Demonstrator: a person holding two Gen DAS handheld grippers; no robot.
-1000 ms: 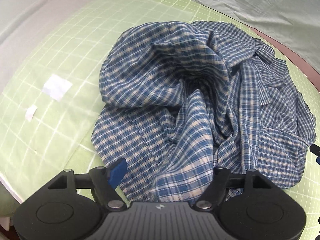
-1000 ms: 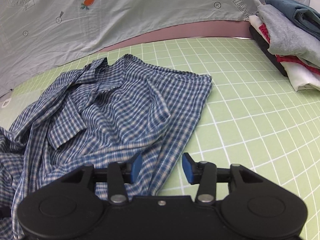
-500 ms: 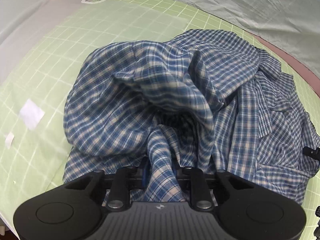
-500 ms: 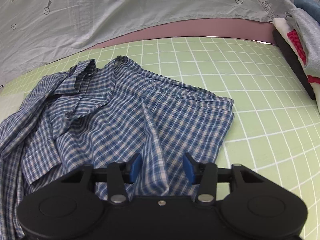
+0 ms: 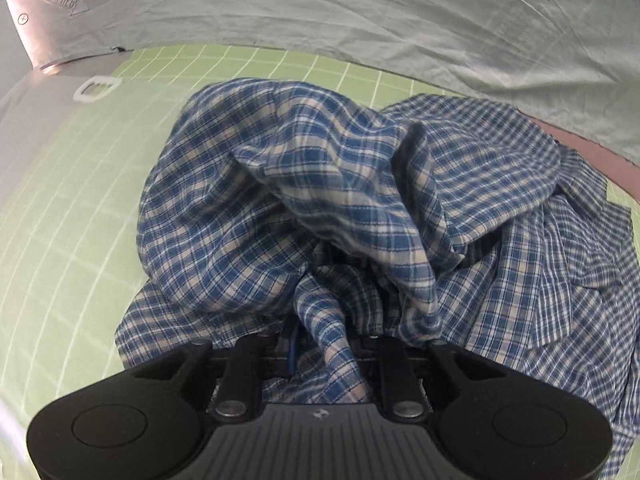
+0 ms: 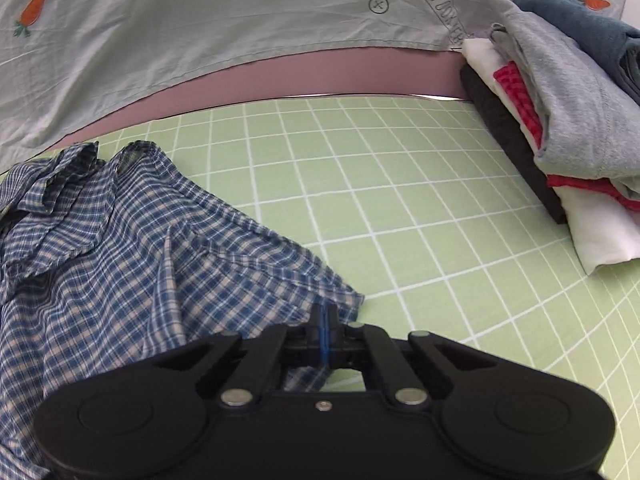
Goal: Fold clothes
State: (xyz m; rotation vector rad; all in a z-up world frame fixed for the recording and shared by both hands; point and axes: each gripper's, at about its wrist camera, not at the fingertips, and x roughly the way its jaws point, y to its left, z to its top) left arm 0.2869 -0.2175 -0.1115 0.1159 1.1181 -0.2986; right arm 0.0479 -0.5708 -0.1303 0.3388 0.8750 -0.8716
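A blue and white plaid shirt [image 5: 340,208] lies crumpled on the green grid mat [image 5: 72,200]. My left gripper [image 5: 320,348] is shut on a bunched fold of the shirt, which rises in a heap in front of it. In the right wrist view the shirt [image 6: 120,248] spreads to the left, collar at the far side. My right gripper [image 6: 325,332] is shut on the shirt's near right edge, its blue pads pressed together on the cloth.
A stack of folded clothes [image 6: 560,120], grey, blue, red and white, sits at the mat's right edge. A pale grey sheet with carrot prints [image 6: 200,32] hangs behind the mat [image 6: 400,200]. A white tag [image 5: 96,89] lies at the far left.
Both grippers closed on the shirt: the left first, on a bunched fold, then the right on the edge. Both lifted and pulled the cloth, and the heap shifted in front of the left gripper.
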